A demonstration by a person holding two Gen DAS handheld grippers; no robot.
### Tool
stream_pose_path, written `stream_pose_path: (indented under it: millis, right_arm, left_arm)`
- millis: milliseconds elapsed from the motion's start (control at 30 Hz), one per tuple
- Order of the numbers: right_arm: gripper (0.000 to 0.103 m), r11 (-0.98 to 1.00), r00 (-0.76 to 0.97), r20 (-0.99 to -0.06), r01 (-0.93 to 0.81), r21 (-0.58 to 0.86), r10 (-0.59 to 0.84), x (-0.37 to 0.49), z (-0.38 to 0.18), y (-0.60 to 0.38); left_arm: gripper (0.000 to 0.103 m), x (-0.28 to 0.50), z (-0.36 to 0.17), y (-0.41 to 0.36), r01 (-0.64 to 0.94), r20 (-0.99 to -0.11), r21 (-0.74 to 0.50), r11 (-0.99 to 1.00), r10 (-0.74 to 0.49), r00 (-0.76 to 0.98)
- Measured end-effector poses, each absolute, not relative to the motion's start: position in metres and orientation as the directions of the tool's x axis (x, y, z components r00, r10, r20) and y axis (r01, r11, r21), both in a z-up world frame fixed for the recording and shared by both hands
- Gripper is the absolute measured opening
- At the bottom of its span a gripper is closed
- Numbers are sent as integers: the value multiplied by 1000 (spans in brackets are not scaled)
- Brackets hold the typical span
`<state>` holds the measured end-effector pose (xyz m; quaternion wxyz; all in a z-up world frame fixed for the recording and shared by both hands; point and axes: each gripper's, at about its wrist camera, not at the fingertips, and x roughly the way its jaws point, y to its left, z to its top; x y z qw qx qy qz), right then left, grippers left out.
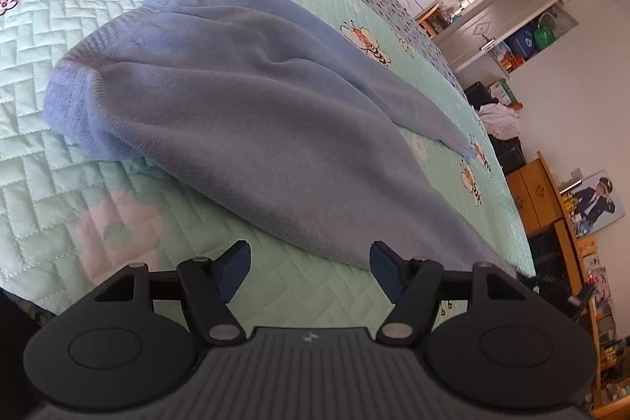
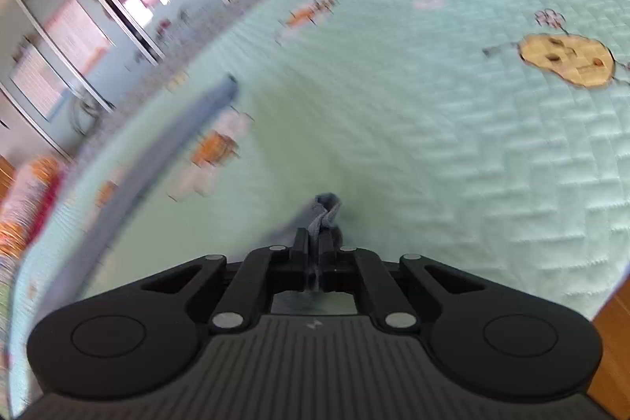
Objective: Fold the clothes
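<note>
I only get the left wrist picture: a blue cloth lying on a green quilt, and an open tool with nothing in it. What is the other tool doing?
Observer: The right tool is shut on a bunched bit of the blue cloth.
Operator: Is that picture as sharp as mine?
Observer: No, the right wrist view is smeared; only the tool and the pinched fabric look crisp.
Operator: Anything on the quilt I cannot see?
Observer: A round yellow cartoon patch is printed on the green quilt, off to the right.
Operator: And the cloth beyond the pinch?
Observer: A long blue edge runs away toward the upper left.
</note>
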<state>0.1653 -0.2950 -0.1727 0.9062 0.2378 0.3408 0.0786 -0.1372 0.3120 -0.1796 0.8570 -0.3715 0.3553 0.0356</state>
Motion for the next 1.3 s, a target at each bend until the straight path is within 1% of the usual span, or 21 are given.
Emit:
stream_pose_path:
  millis: [167, 200, 233, 267, 300, 367, 533, 667, 767, 800, 867, 900, 967, 1000, 1067, 1100, 1133, 1167, 1200, 1233, 1300]
  right_arm:
    - [4, 851, 804, -469, -87, 517, 367, 163, -118, -279]
    - [7, 857, 810, -469, -77, 510, 352, 169, -113, -276]
    - [31, 870, 807, -491, -58, 490, 330, 179, -113, -273]
    - [50, 892, 806, -520, -24, 451, 284, 185, -118, -272]
    - [65, 912, 803, -547, 11, 409, 236, 190, -124, -270]
    - [63, 943, 792, -595, 80, 322, 136, 200, -136, -268]
    - [63, 897, 811, -545, 61, 439, 212, 157, -171, -290]
    - [63, 908, 784, -580, 51, 416, 222, 128, -193, -288]
    - [60, 951, 753, -636, 42, 307, 172, 132, -212, -270]
    - [54, 954, 757, -633, 41, 295, 164, 135, -216, -267]
    - [29, 938, 756, -621, 26, 346, 208, 150, -218, -265]
    - [8, 917, 744, -617, 13, 398, 257, 161, -217, -265]
    - [8, 912, 762, -590, -1, 409, 266, 172, -207, -258]
    - [8, 902, 793, -549, 0, 433, 264, 171, -199, -259]
    - [10, 876, 852, -457, -1, 482, 253, 170, -180, -261]
    - [18, 847, 861, -434, 6, 532, 266, 166, -178, -267]
    - [44, 814, 867, -412, 13, 581, 280, 163, -177, -273]
    - [59, 789, 850, -433, 34, 613, 300, 159, -181, -277]
    - [68, 782, 833, -463, 62, 621, 302, 152, -187, -279]
    - [68, 778, 820, -492, 94, 621, 293, 141, -195, -281]
    - [67, 743, 806, -514, 147, 653, 293, 115, -212, -283]
  left_arm:
    - [69, -137, -176, 309, -313, -624, -616, 723, -204, 755]
    - [69, -137, -177, 307, -312, -624, -617, 723, -207, 754]
    - [69, -136, -178, 306, -311, -624, -617, 722, -209, 753]
    - [69, -137, -179, 305, -309, -623, -620, 721, -212, 753]
    - [69, -138, -179, 304, -307, -620, -623, 720, -215, 755]
    - [70, -141, -179, 302, -303, -615, -628, 717, -219, 757]
    - [70, -139, -182, 304, -316, -629, -623, 715, -218, 746]
    - [70, -131, -179, 299, -297, -624, -624, 722, -233, 746]
    - [70, -124, -178, 290, -270, -624, -620, 737, -255, 739]
    - [70, -122, -177, 286, -262, -628, -614, 745, -258, 734]
    - [70, -119, -175, 281, -251, -633, -602, 758, -261, 728]
    - [70, -118, -174, 279, -247, -635, -600, 761, -265, 726]
    - [70, -115, -174, 275, -242, -640, -594, 767, -268, 720]
    - [70, -114, -174, 273, -240, -643, -590, 771, -269, 717]
    - [70, -112, -175, 270, -232, -645, -586, 776, -274, 713]
    - [70, -110, -176, 268, -229, -647, -586, 778, -278, 710]
    - [70, -109, -177, 267, -227, -648, -586, 778, -281, 708]
    - [70, -107, -179, 266, -227, -650, -587, 777, -285, 705]
    - [70, -106, -181, 265, -227, -651, -589, 776, -289, 702]
    - [70, -105, -182, 264, -226, -652, -591, 774, -293, 699]
    - [70, -103, -185, 262, -224, -657, -590, 776, -299, 692]
